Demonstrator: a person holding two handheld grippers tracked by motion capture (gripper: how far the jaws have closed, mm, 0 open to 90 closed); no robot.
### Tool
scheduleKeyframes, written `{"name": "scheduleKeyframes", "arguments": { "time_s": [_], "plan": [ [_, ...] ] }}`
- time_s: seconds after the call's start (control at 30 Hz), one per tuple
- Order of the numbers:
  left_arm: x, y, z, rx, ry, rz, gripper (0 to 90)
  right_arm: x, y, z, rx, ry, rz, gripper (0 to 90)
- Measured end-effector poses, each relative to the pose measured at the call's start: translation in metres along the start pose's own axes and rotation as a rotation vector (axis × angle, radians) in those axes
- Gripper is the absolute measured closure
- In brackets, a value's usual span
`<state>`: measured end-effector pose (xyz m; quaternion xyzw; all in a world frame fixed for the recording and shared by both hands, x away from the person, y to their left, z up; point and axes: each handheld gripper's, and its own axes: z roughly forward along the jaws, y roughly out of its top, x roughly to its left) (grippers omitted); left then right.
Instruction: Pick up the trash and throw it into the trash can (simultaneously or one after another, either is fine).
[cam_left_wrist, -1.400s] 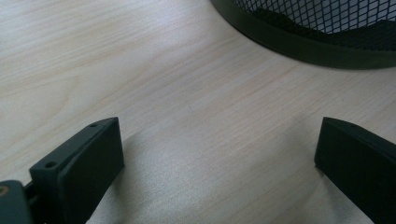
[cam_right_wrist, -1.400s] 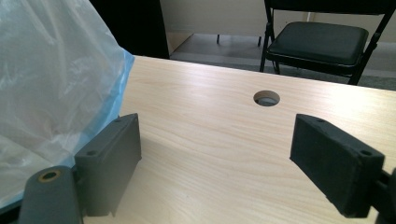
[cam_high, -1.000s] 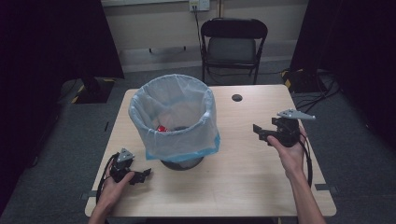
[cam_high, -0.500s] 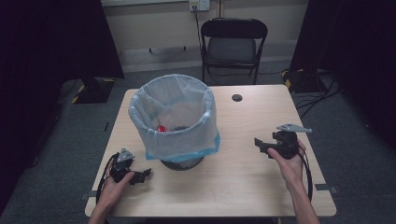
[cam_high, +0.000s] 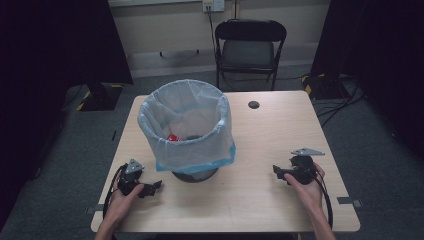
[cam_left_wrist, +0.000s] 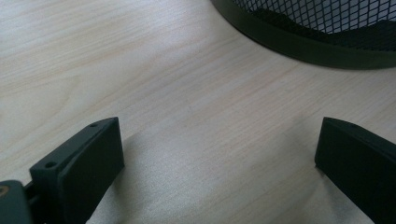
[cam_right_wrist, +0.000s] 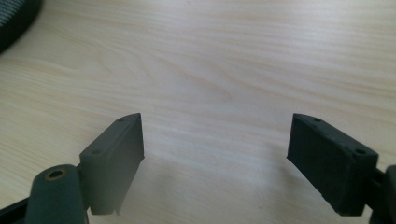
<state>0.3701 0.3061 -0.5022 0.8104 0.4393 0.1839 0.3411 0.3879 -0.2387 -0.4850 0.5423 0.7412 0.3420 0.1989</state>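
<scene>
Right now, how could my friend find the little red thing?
Find the light wooden table, then the black mesh bin lined with a pale blue plastic bag on it. Look inside: the small red object lies at the bottom, the only red thing.

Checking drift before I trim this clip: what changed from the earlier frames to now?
The right gripper came down from above the table to just over its surface and drew back toward the near edge, jaws wide apart with nothing between them. Nothing was taken hold of or let go. The left gripper stayed low by the near left corner, also open, and the lined wastebasket kept its spot.
</scene>
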Motion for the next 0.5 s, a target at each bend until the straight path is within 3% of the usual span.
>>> {"name": "scheduleKeyframes", "arguments": {
  "time_s": [0.1, 0.2, 0.5],
  "plan": [
    [0.0, 0.0, 0.0, 0.0, 0.0, 0.0, 0.6, 0.002, -0.004, 0.003, 0.024, -0.025, -0.005, 17.5],
    [0.0, 0.0, 0.0, 0.0, 0.0, 0.0, 0.6, 0.008, -0.006, 0.007, 0.043, -0.075, -0.057, 16.7],
    [0.0, 0.0, 0.0, 0.003, -0.004, 0.003, 0.6, 0.011, -0.013, 0.009, -0.018, -0.087, -0.046, 13.6]
  ]
}}
